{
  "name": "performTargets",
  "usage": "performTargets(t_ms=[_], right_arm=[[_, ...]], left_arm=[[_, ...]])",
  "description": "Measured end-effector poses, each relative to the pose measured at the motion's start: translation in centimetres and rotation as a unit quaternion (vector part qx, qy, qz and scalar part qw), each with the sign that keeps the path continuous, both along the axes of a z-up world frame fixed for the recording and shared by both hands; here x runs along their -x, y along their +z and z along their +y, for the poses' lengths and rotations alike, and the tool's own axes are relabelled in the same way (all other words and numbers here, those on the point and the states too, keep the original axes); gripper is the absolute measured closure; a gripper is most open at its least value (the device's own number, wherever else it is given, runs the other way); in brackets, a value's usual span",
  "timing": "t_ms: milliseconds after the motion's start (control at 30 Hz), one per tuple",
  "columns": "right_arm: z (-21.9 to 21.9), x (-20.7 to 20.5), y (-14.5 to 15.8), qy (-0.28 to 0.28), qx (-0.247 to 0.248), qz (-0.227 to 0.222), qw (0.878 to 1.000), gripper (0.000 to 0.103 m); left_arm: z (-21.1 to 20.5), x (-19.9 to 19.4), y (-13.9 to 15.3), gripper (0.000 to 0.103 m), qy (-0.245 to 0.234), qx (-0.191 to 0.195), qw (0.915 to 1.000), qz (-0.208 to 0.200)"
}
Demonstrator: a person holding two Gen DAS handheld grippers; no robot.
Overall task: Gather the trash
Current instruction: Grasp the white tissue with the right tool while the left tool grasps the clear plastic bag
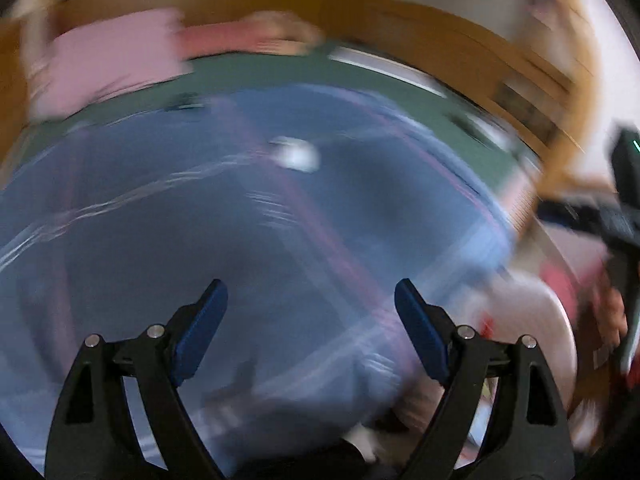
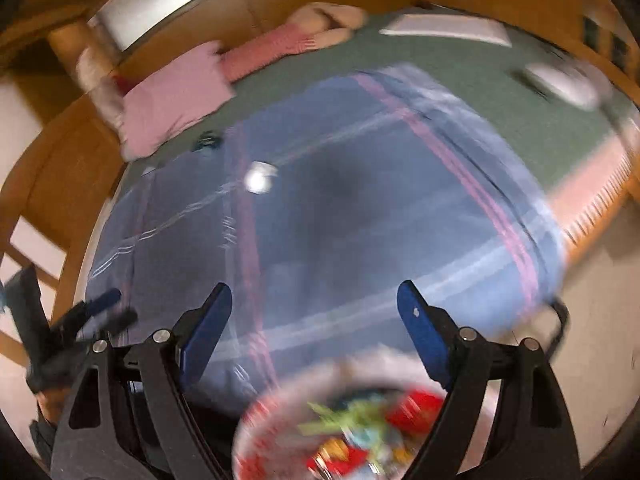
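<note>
A small crumpled white scrap lies on a blue plaid blanket spread over a bed. My left gripper hovers open above the blanket with nothing between its blue pads. My right gripper is open too and holds nothing. Just below it sits a round white bin holding several colourful wrappers. The bin also shows at the right in the left wrist view. Both views are motion-blurred.
A pink pillow and a pink striped soft toy lie at the head of the green sheet. A small dark object sits by the pillow. White items rest at the far right. A wooden frame surrounds the bed.
</note>
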State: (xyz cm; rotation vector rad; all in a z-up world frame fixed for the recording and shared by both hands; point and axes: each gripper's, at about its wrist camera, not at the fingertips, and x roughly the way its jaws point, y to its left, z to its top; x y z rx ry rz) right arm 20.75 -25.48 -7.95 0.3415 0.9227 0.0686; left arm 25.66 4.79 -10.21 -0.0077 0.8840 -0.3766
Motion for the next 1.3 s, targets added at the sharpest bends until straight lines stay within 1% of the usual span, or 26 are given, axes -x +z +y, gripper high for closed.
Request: performTargets(t_ms=[67,100,133,200,267,333,400,433,533,600,700,733,767,800,867,900,967,1000,1033,1100,1133,1167,1200,1233,1267,1300], right_arm=[[3.1,-3.9,0.5,0.031,0.018,-0.015,0.999,0.02],[4.4,-5.5,0.7,0.044,0.024,-0.02,0.999,0.02],[6.5,-8.1,0.9,0.062,0.031,-0.027,0.997,0.02],[10.0,-12.7,1.0,0.092,0.033,-0.032,0.995,0.02],[14.2,-18.8,0.6,0.122,0.025,-0.036,0.992,0.02],[17.4,-24.1,-0.1,0.131,0.026,-0.039,0.99,0.02],[20.4,-29.6,-1.4,0.125,0.046,-0.031,0.991,0.02],[22.1,-32.9,-2.5,0.117,0.061,-0.022,0.991,0.02],[25.5,-40.3,-5.4,0.084,0.091,0.011,0.992,0.02],[27.5,-43.7,-7.0,0.073,0.119,0.02,0.99,0.02],[29.3,-47.0,-10.4,0.053,0.188,0.036,0.98,0.02],[29.5,-47.4,-11.3,0.055,0.193,0.042,0.979,0.02],[29.5,-47.7,-12.3,0.061,0.195,0.05,0.978,0.034],[29.3,-47.8,-12.9,0.067,0.192,0.056,0.977,0.047],[28.8,-46.6,-12.7,0.07,0.172,0.046,0.982,0.058],[28.6,-45.4,-12.1,0.099,0.147,0.042,0.983,0.06],[29.2,-43.2,-10.9,0.143,0.127,0.035,0.981,0.061],[29.5,-40.5,-9.9,0.186,0.11,0.035,0.976,0.061],[29.7,-38.8,-9.5,0.213,0.1,0.04,0.971,0.061],[30.2,-33.3,-8.8,0.28,0.08,0.071,0.954,0.059],[30.2,-31.4,-8.6,0.303,0.074,0.079,0.947,0.057],[30.1,-28.6,-8.1,0.334,0.064,0.082,0.937,0.051],[29.8,-26.2,-7.3,0.353,0.057,0.075,0.931,0.046],[29.2,-24.8,-6.5,0.358,0.052,0.062,0.93,0.032],[27.9,-23.5,-4.9,0.353,0.037,0.032,0.934,0.02],[26.1,-23.0,-3.4,0.335,0.019,0.001,0.942,0.016]], left_arm=[[3.2,-2.6,0.1,0.017,0.061,0.006,0.9981,0.001],[4.6,-3.5,-0.1,0.017,0.089,0.009,0.996,0.0],[6.8,-4.6,-0.8,0.017,0.129,0.011,0.9915,0.001],[9.3,-5.3,-1.9,0.017,0.166,0.018,0.9859,0.004],[11.4,-5.7,-4.0,0.017,0.2,0.021,0.9793,0.026],[12.8,-5.9,-5.6,0.017,0.229,0.019,0.9707,0.07],[13.8,-6.1,-5.7,0.017,0.236,0.046,0.9674,0.078],[14.2,-6.2,-5.6,0.017,0.247,0.048,0.965,0.075],[14.4,-6.4,-5.4,0.017,0.253,0.053,0.9633,0.073],[15.0,-6.4,-5.6,0.017,0.255,0.066,0.9615,0.079],[16.5,-6.7,-5.6,0.017,0.272,0.056,0.9576,0.075],[17.0,-6.7,-5.5,0.017,0.282,0.056,0.9552,0.072],[17.4,-6.7,-5.3,0.017,0.289,0.059,0.9529,0.07],[18.2,-6.5,-5.2,0.017,0.303,0.066,0.9482,0.068],[19.2,-6.3,-5.3,0.017,0.325,0.075,0.9401,0.068],[19.7,-6.2,-5.3,0.017,0.339,0.078,0.935,0.069],[20.4,-5.7,-5.4,0.017,0.355,0.084,0.9285,0.07],[20.7,-5.5,-5.3,0.017,0.362,0.085,0.9258,0.07],[21.0,-5.3,-5.3,0.017,0.37,0.085,0.9226,0.068],[21.6,-5.0,-5.3,0.017,0.383,0.084,0.9174,0.066],[21.7,-4.9,-5.3,0.017,0.386,0.085,0.9161,0.067],[21.8,-4.9,-5.3,0.016,0.387,0.086,0.9155,0.069],[21.7,-4.9,-5.4,0.016,0.387,0.086,0.9155,0.07],[21.5,-4.9,-5.5,0.016,0.384,0.087,0.9164,0.072],[21.2,-5.0,-5.6,0.016,0.379,0.086,0.9185,0.074],[21.0,-5.1,-5.7,0.016,0.373,0.086,0.9206,0.075]])
